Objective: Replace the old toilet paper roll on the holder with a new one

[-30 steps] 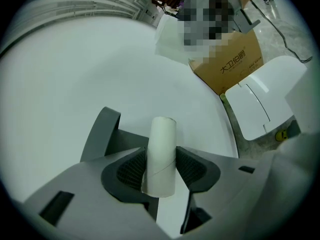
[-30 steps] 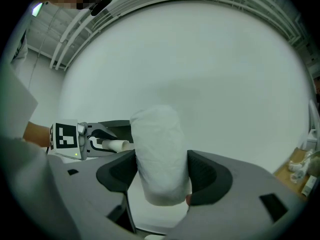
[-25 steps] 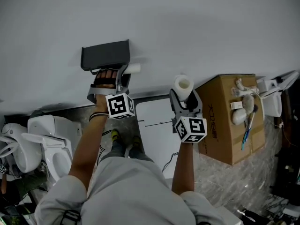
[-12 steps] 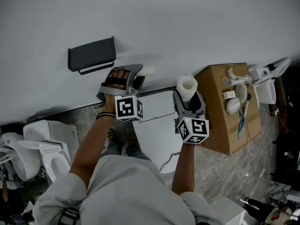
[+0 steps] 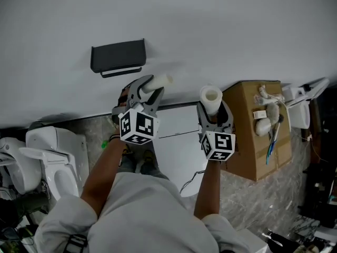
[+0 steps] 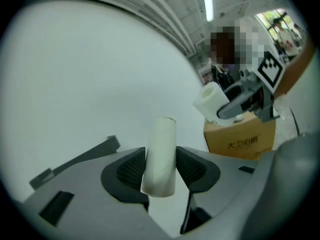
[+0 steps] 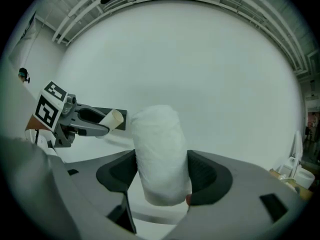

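Left hand-held gripper [image 5: 149,91] pinches cardboard tube [image 5: 160,81]; right hand-held gripper [image 5: 213,110] clamps full toilet paper roll [image 5: 210,96], below wall holder [image 5: 118,56].

Clad in a light grey short-sleeved top [image 5: 147,215], with grey-bodied left gripper [image 5: 149,88] and right gripper [image 5: 211,109] carrying dark ribbed pads [image 6: 131,171] and a white cube [image 5: 137,125] of black square markers on each

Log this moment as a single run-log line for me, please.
left hand-held gripper: shut on empty cardboard tube | right hand-held gripper: shut on new paper roll | wall holder: no roll on it
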